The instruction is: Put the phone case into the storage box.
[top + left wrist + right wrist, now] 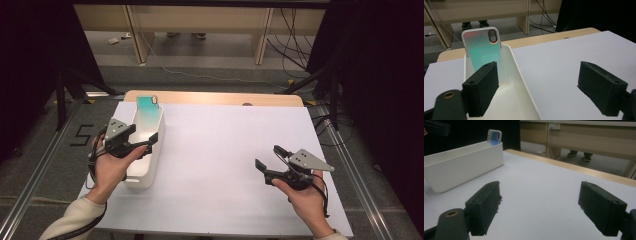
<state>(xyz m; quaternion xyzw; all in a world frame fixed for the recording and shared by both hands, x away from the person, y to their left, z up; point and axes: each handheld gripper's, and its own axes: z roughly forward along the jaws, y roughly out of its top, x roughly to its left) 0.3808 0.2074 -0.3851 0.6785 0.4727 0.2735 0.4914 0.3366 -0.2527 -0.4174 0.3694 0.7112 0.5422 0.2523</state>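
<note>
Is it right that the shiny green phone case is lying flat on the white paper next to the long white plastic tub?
Not quite. The shiny green phone case isn't flat on the white paper; it stands tilted inside the long white plastic tub, leaning on its far end. The left gripper view shows this best, with the left gripper open above the tub.

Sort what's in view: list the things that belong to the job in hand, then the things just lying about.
In the job:
- phone case, leaning upright in the bin's far end
- white bin
- left gripper, open over the bin
- right gripper, open, holding nothing

Just around:
- white tabletop
- floor cables
</note>
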